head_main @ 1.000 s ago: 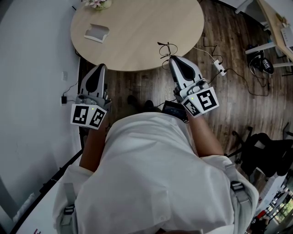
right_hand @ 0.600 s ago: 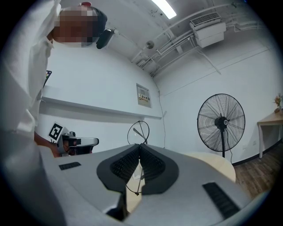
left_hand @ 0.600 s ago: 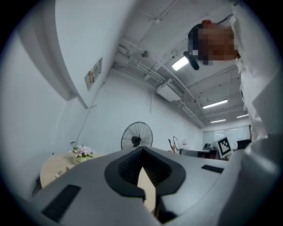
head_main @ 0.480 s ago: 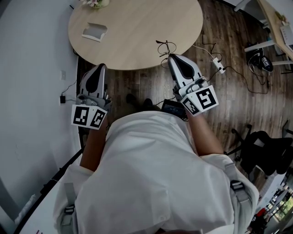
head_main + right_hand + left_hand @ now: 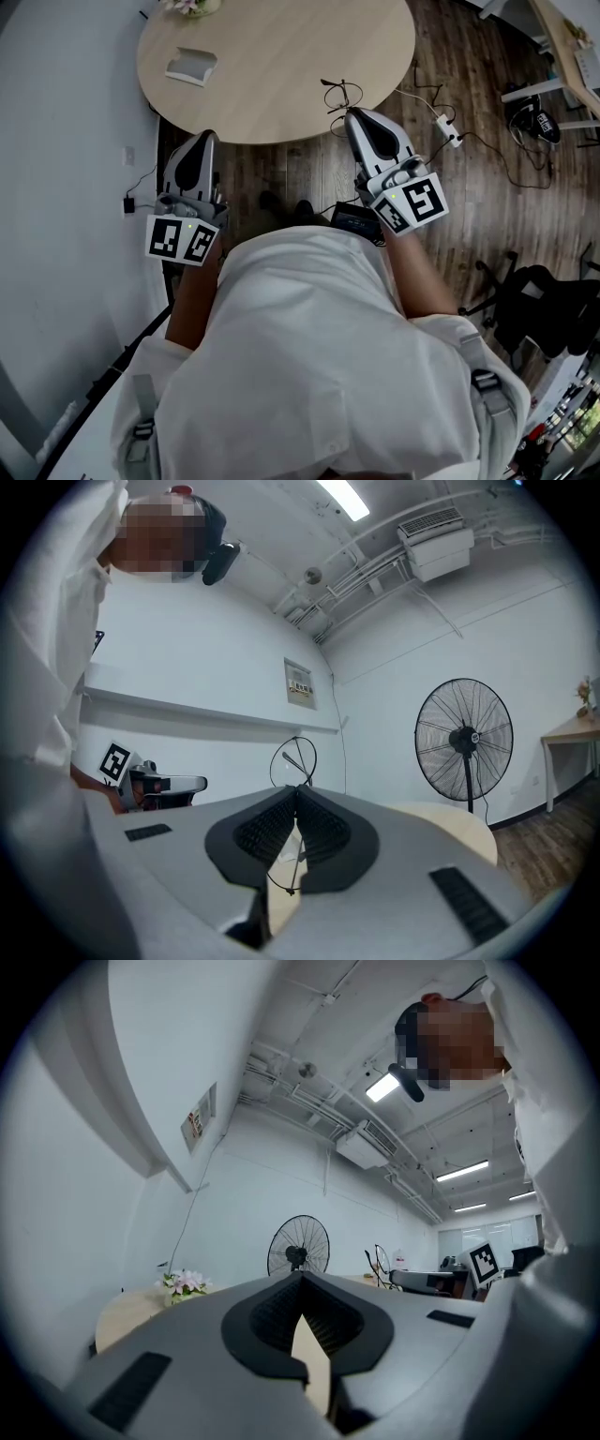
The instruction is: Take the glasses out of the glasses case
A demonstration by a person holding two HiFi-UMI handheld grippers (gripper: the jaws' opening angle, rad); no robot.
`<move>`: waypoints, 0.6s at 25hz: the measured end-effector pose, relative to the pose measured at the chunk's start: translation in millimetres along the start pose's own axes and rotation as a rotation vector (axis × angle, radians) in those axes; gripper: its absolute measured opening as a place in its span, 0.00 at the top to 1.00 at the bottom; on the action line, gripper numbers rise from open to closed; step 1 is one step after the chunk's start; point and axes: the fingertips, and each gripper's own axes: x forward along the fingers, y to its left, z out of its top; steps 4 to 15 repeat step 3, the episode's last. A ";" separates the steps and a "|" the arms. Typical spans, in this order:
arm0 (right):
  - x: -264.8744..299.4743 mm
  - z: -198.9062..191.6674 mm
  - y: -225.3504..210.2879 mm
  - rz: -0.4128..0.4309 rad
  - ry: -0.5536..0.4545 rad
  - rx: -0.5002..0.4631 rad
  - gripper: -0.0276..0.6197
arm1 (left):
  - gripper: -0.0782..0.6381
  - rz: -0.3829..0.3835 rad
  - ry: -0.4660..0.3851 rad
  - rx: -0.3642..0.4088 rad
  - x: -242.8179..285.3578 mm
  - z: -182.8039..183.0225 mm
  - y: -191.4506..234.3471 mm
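The glasses case (image 5: 190, 66) lies on the table (image 5: 291, 56), well ahead of the left hand-held gripper (image 5: 203, 141), long axis roughly crosswise to it. Its opening side cannot be told.

A thin wire item (image 5: 339, 96), possibly the glasses, sits just ahead of the right hand-held gripper (image 5: 362, 119).

Both hand-held grippers have jaws together, empty.

Step in hand: approach, judged not yet begun. Next move: reach forward and part the jaws.

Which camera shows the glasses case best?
The head view: the glasses case lies in full sight on the round table, near its left edge. The left gripper view catches the table's edge and flowers, not the case; the right gripper view misses it too.
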 end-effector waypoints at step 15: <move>1.1 -0.4 -1.9 -0.004 -0.003 0.002 0.92 | 0.88 0.010 0.021 0.011 3.1 -4.6 2.1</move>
